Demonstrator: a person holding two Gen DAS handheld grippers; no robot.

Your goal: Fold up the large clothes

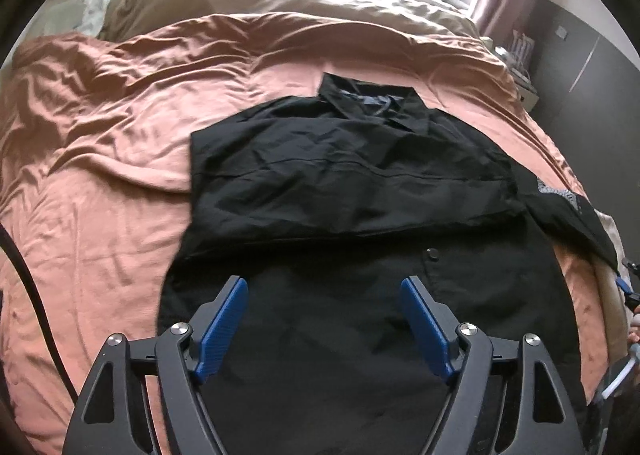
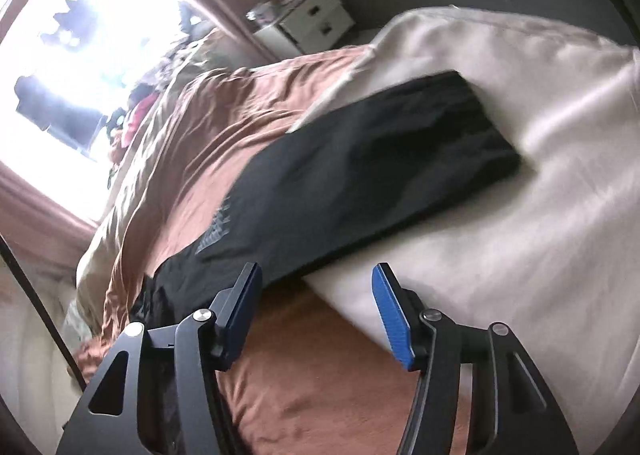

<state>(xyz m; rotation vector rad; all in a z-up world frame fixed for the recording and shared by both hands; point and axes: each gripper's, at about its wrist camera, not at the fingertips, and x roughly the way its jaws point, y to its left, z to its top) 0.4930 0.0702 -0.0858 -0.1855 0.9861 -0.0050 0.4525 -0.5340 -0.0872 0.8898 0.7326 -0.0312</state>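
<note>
Left gripper (image 1: 324,287): jaws released, nothing between the blue pads, hovering over the lower half of the black shirt (image 1: 352,191). Shirt lies on the rust-orange duvet (image 1: 100,127), collar (image 1: 372,103) at 12 o'clock, one sleeve already folded across the chest. Other sleeve (image 2: 360,159) runs off toward 3 o'clock onto cream bedding (image 2: 540,135). Right gripper (image 2: 316,275): jaws released, empty, just short of that sleeve's near edge.

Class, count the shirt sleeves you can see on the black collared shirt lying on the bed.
1. On the black collared shirt, one short black sleeve with a grey patterned patch sticks out to the right, over the bed's edge. The other sleeve may be folded in, hidden.
</note>
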